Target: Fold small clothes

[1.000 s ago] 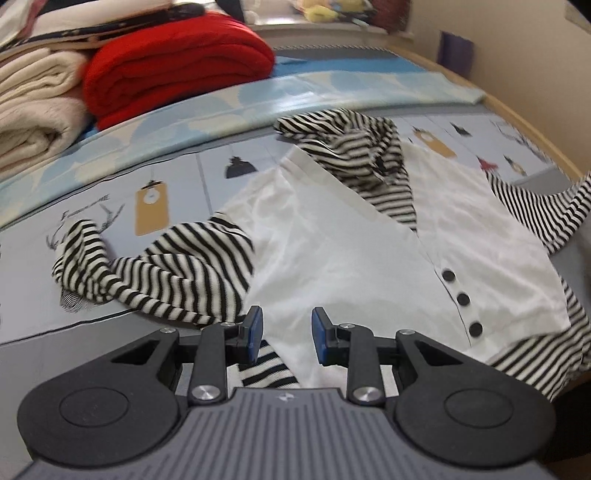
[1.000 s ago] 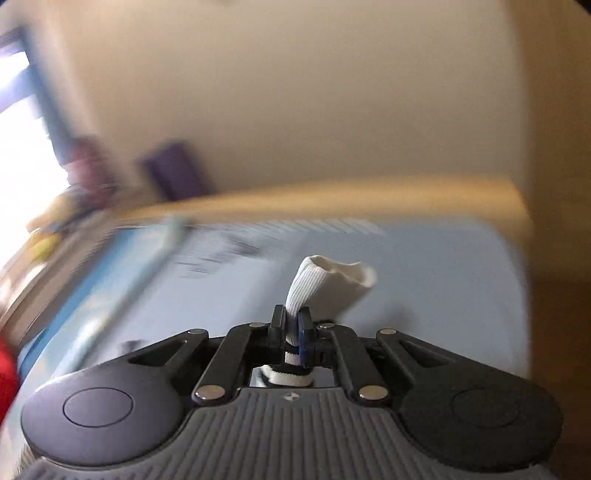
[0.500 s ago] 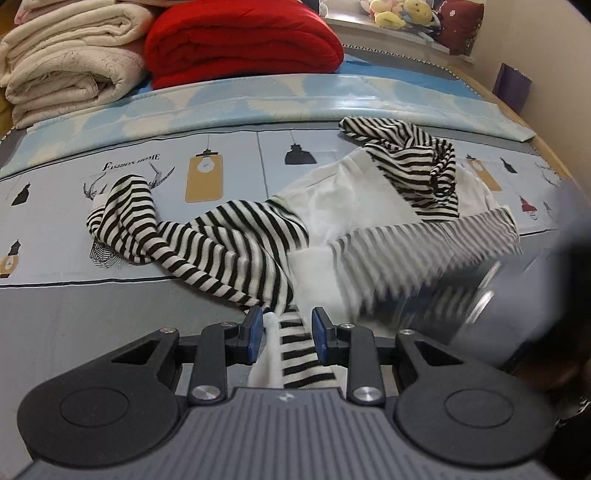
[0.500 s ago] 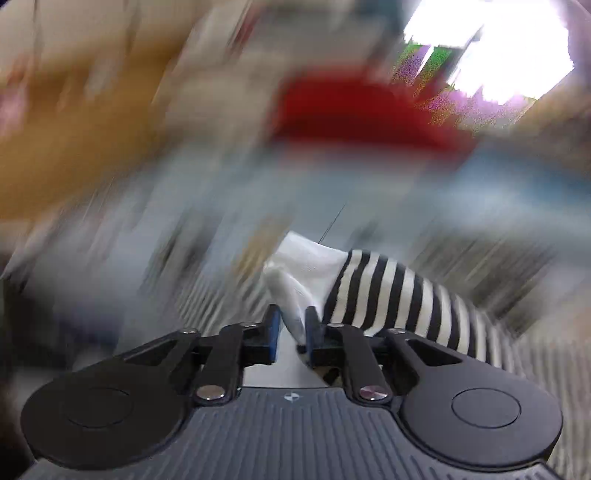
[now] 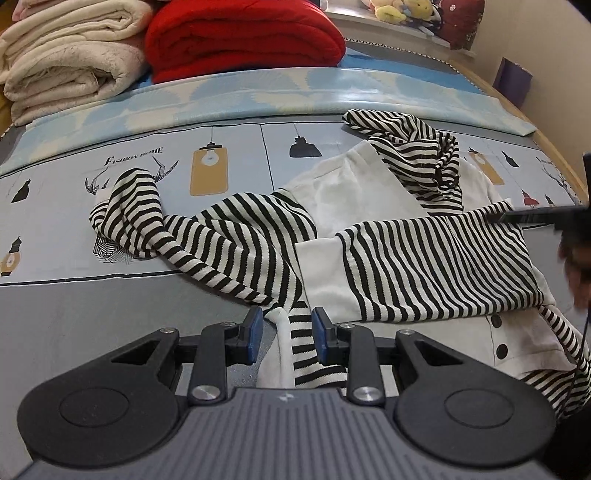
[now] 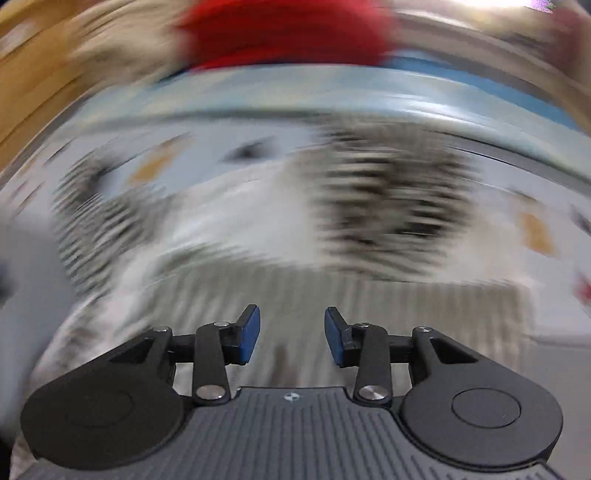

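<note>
A small white top with black-and-white striped sleeves and hood (image 5: 369,206) lies on the bed sheet (image 5: 110,302). Its right sleeve (image 5: 432,266) lies folded across the white body; the left sleeve (image 5: 192,232) stretches out to the left. My left gripper (image 5: 287,334) is open, its pads on either side of the striped hem corner (image 5: 306,354). My right gripper (image 6: 291,334) is open and empty above the top, which shows only as a blur (image 6: 332,229). The right gripper's edge also shows at the far right of the left wrist view (image 5: 539,216).
Folded cream blankets (image 5: 70,59) and a folded red blanket (image 5: 243,37) are stacked at the back of the bed. A wooden bed edge (image 5: 546,147) runs along the right. Plush toys (image 5: 402,9) sit on a ledge behind.
The right gripper carried the striped sleeve across the white body, let it go and opened. The left gripper stayed open around the hem, and its view swung a little to the right.
</note>
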The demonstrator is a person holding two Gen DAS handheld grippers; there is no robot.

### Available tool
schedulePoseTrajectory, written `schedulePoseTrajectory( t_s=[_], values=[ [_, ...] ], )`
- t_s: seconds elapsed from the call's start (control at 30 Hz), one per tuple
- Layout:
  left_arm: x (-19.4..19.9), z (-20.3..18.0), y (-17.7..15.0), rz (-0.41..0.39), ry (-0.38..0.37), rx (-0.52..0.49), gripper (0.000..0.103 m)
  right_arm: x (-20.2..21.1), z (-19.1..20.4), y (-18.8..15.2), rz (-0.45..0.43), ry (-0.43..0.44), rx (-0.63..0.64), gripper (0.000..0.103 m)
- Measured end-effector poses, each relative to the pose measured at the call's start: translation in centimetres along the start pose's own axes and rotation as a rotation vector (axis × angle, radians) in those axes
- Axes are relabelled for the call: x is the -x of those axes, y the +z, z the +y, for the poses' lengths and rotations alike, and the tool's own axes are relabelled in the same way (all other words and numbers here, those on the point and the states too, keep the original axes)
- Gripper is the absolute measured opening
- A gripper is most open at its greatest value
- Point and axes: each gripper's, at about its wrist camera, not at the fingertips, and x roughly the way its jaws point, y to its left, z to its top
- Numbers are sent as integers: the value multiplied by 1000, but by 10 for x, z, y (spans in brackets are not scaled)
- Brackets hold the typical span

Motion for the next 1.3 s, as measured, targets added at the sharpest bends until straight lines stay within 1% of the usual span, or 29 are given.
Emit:
schedulePoseTrajectory(
  t_s=[0.1, 0.2, 0.23, 0.27, 0.3, 0.37, 0.4, 0.47, 0.5, 0.53, 0.57, 0.6, 0.63, 0.73, 0.8, 0.87, 0.9, 0.93, 1.0, 1.07, 1.1, 1.13, 1.17, 1.2, 1.23, 1.27, 1.3],
  values=[
    [0, -2, 0, 1, -1, -6, 32, 3, -83, -3, -55, -141, -234, 42],
    [-1, -1, 1, 0, 0, 0, 32, -3, -150, -13, -79, -216, -430, 42],
    [-3, -1, 1, 3, 2, 3, 32, -7, -167, -19, -83, -222, -489, 44],
    [-4, -1, 2, 8, 5, 6, 32, -14, -182, -24, -83, -200, -548, 44],
    [-6, 0, 3, 12, 6, 6, 32, -20, -194, -27, -71, -160, -591, 44],
    [-9, -1, 4, 17, 6, 3, 32, -31, -205, -29, -44, -82, -621, 44],
    [-11, -2, 5, 21, 7, -1, 32, -36, -204, -29, -38, -58, -611, 44],
    [-14, -4, 7, 25, 6, -7, 32, -35, -199, -24, -33, -58, -551, 44],
    [-16, -5, 8, 24, 4, -9, 32, -39, -195, -20, -29, -73, -505, 39],
    [-17, -6, 9, 25, 4, -12, 32, -43, -191, -14, -24, -94, -470, 12],
    [-19, -7, 9, 29, 7, -15, 32, -47, -192, -11, -20, -107, -457, 5],
    [-21, -8, 10, 31, 13, -19, 32, -47, -197, -9, -15, -89, -469, 4],
    [-21, -8, 11, 31, 17, -25, 32, -43, -203, -5, -38, -85, -490, 4],
    [-23, -8, 12, 30, 15, -27, 32, -22, -222, 6, -162, -178, -538, 4],
    [-23, -8, 12, 32, 12, -25, 32, -16, -228, 12, -203, -235, -511, 4],
    [-23, -8, 13, 30, 12, -28, 32, -14, -233, 9, -220, -213, -518, 5],
    [-23, -7, 13, 31, 14, -28, 32, -15, -235, 8, -211, -213, -519, 8],
    [-23, -7, 12, 32, 15, -28, 32, -16, -235, 7, -190, -240, -513, 12],
    [-22, -6, 12, 30, 18, -25, 32, -11, -236, 4, -180, -289, -505, 13],
    [-20, -4, 12, 25, 18, -20, 32, 0, -236, -1, -189, -305, -497, 13],
    [-18, -3, 12, 21, 18, -18, 32, 7, -234, -4, -196, -299, -487, 13],
    [-17, -1, 12, 17, 19, -14, 32, 13, -231, -6, -197, -269, -464, 13],
    [-16, 0, 11, 14, 20, -10, 32, 16, -226, -10, -193, -224, -428, 13],
    [-15, 2, 11, 13, 21, -5, 32, 18, -220, -15, -180, -157, -388, 13],
    [-14, 3, 11, 12, 22, -1, 32, 18, -213, -20, -147, -78, -348, 13],
    [-13, 5, 11, 10, 23, 4, 32, 14, -205, -29, -88, -5, -290, 13],
    [-12, 7, 11, 6, 27, 11, 32, 11, -199, -37, -36, 10, -240, 13]
  ],
)
